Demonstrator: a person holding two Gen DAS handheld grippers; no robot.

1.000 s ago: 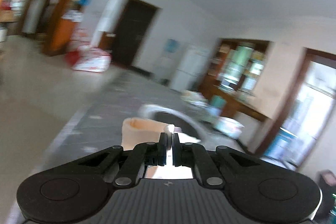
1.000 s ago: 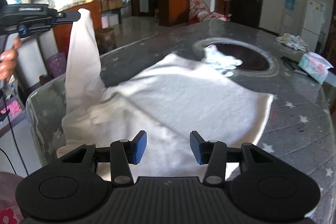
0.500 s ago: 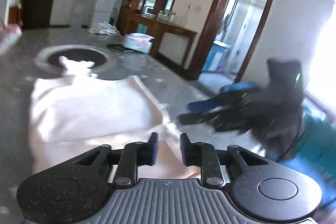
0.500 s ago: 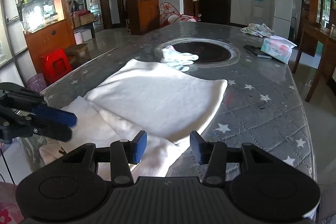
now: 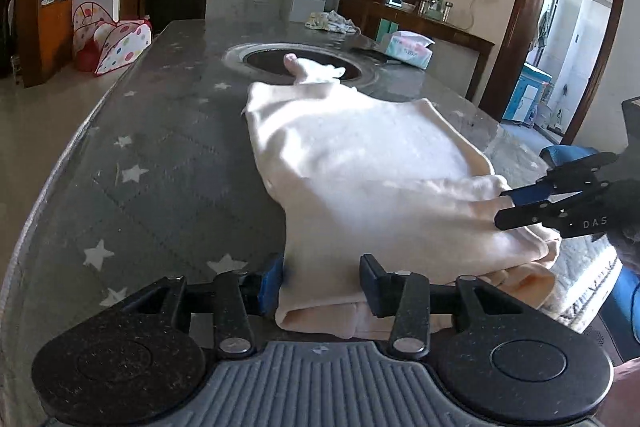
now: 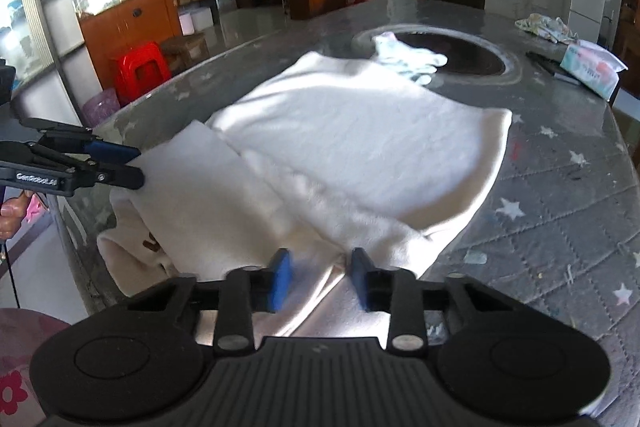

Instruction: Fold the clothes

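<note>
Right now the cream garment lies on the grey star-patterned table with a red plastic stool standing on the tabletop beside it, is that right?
Not quite: the red plastic stool stands on the floor beyond the table's edge, as the right wrist view shows. The cream garment does lie on the grey star-patterned table.

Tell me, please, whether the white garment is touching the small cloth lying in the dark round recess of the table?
Touching. In the left wrist view the garment runs up under the small cloth with no table showing between.
</note>
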